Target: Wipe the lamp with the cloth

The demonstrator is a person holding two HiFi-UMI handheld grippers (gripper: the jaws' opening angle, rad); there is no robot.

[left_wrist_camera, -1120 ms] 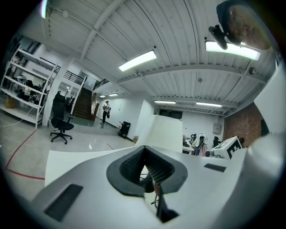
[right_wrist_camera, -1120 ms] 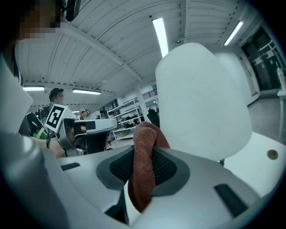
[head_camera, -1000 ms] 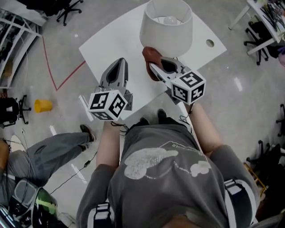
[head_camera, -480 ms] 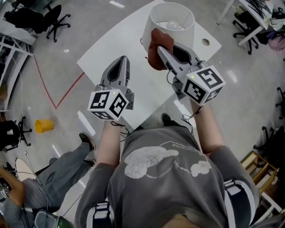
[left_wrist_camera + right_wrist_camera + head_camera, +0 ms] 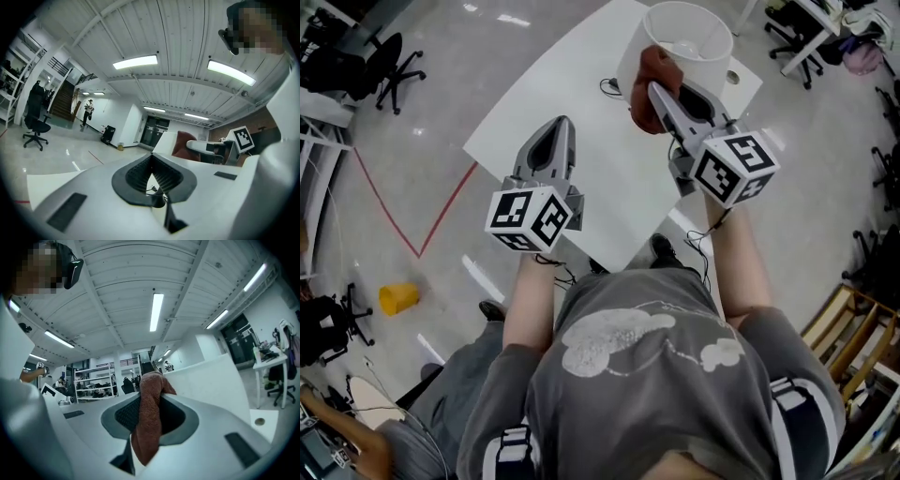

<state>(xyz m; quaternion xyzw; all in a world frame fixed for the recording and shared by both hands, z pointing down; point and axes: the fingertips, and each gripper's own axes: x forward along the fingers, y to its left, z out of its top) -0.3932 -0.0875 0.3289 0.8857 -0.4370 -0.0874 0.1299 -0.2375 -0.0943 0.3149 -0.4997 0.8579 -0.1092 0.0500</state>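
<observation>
Head view gives us the lamp (image 5: 694, 37) at the far end of the white table (image 5: 553, 103). Its pale shade stands upright and we look down into its open top, where the bulb shows. The base is hidden beneath the shade. The rust-brown cloth (image 5: 649, 80) lies bunched against the shade's near side, just under the rim, and seems to be touching it.

The right gripper (image 5: 661, 94) is clenched on that cloth. In the right gripper view, a fold sticks up past the jaw tips and the rest hangs down between the pads. The left gripper (image 5: 561, 124) hovers over the middle of the table, well apart from the lamp. Its jaws are pressed together with nothing between them.

We judge the wipe to be at its start on the near face. To do it well, we would keep the right grip firm so the cloth cannot slip. We would use light pressure and follow the curve of the shade, working from the rim downward, since a hard sideways push could rock or tip the lamp. The idle left gripper could brace the shade on the opposite side. A thin dark cable (image 5: 609, 86) lies on the table beside the lamp, and we should steer clear of it.
</observation>
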